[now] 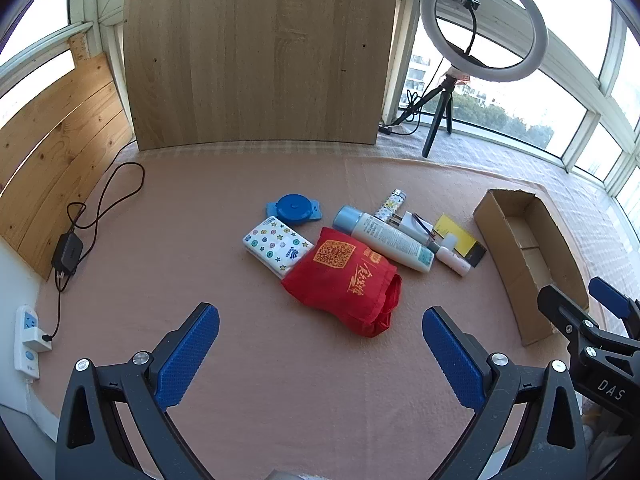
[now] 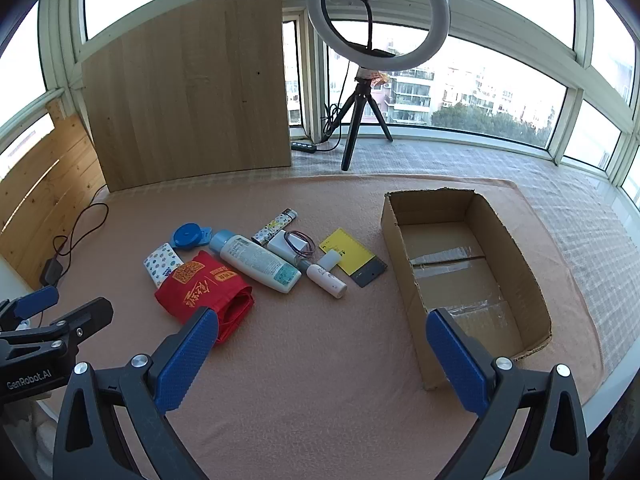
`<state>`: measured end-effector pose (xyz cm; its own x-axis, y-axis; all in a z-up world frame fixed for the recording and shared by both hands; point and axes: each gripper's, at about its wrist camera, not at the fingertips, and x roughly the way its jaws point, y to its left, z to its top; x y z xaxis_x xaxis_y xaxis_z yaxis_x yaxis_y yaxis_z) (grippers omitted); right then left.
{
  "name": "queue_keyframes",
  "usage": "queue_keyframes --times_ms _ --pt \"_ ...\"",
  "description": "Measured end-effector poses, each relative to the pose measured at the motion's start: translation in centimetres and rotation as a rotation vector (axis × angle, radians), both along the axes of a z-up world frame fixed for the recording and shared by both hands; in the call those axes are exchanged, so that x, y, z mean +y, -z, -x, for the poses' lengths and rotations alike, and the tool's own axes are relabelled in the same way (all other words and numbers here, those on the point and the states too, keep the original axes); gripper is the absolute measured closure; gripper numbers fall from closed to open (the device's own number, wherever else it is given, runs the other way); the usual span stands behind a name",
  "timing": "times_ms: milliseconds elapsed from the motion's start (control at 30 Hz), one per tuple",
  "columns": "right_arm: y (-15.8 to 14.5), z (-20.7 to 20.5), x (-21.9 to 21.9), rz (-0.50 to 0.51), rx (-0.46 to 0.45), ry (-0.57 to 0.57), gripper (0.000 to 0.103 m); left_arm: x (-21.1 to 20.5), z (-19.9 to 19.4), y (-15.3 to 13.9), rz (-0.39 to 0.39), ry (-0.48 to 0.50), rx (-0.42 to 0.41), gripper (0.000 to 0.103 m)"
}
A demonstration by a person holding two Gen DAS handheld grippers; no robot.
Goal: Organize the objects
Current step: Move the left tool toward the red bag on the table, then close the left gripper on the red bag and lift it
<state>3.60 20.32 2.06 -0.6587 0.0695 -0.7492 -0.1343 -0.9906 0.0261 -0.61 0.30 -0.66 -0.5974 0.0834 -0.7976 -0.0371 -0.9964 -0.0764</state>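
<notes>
On the pink cloth [image 1: 280, 380] covering the table, a cluster of small items lies left of an open cardboard box [image 2: 404, 276]. The box is well apart from the cluster and holds nothing visible.

Cluster layout:
- A red bag [image 1: 344, 276] lies nearest the grippers, folded, with gold print facing up.
- A tissue pack [image 1: 276, 245] touches the bag's left edge.
- A blue round case [image 1: 294, 209] sits just behind the tissue pack.
- A white bottle [image 1: 390, 240] with a pale blue cap lies on its side, touching the bag's far right edge.
- A patterned lighter [image 2: 274, 226] lies behind the bottle.
- A white charger [image 2: 290, 246] with a loop of thin cord rests beside the lighter.
- A small white tube [image 2: 328, 280] lies right of the bottle.
- A yellow notepad [image 2: 346, 254] lies just behind the tube.

The left gripper [image 1: 320, 356] hovers above the cloth in front of the bag, jaws spread wide, holding nothing. The right gripper [image 2: 322, 358] hovers between the bag and the box, jaws likewise wide apart and empty.

A ring light [image 2: 378, 16] on a tripod stands behind the cloth.
</notes>
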Motion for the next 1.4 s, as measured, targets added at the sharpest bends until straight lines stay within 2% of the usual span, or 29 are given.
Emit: queue_keyframes --times_ms 200,367,900,1000,1400 --pt "0.4 0.2 0.3 0.008 -0.012 0.008 0.001 -0.1 1.1 1.1 0.005 -0.015 -0.029 0.0" --pt "0.7 0.3 0.4 0.009 -0.026 0.013 0.001 -0.6 2.9 2.6 -0.021 -0.032 -0.07 0.0" --pt "2.0 0.5 2.1 0.04 -0.071 0.043 0.001 0.5 10.3 6.3 -0.066 -0.038 -0.132 0.003" --pt "2.1 0.5 2.4 0.039 -0.076 0.048 0.001 0.8 11.7 7.3 -0.079 -0.039 -0.155 0.008" --pt "2.8 0.6 3.8 0.035 -0.094 0.078 0.001 2.1 15.4 11.3 -0.1 -0.006 -0.262 0.042"
